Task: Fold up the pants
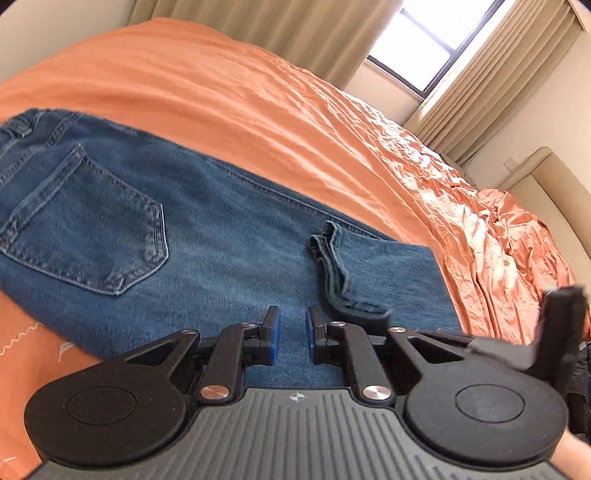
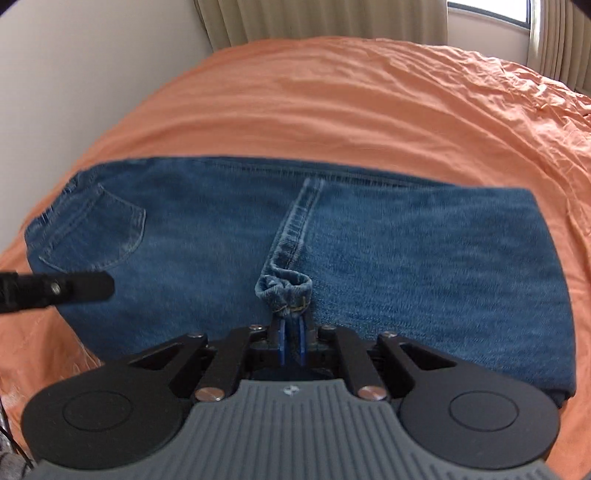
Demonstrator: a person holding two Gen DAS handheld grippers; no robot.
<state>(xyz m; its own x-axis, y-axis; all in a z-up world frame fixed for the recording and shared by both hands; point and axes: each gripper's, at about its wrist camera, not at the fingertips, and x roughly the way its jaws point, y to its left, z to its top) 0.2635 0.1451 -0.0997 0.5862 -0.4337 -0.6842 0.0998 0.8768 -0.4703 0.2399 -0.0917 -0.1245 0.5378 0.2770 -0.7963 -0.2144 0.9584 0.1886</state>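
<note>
Blue jeans (image 1: pixel 177 229) lie on the orange bed, back pocket (image 1: pixel 85 221) up at the left, legs folded over toward the waist. My left gripper (image 1: pixel 293 334) is open and empty just above the denim, beside the leg hem (image 1: pixel 334 273). In the right wrist view the jeans (image 2: pixel 406 251) span the frame. My right gripper (image 2: pixel 291 341) is shut on the bunched leg hem (image 2: pixel 284 290) and holds it over the thigh area. The left gripper's finger (image 2: pixel 74 288) pokes in at the left edge.
The orange bedsheet (image 1: pixel 258 96) covers the bed, wrinkled toward the right (image 1: pixel 498 236). Beige curtains (image 1: pixel 288 26) and a window (image 1: pixel 424 48) stand behind it. A white wall (image 2: pixel 74 74) borders the bed on the left in the right wrist view.
</note>
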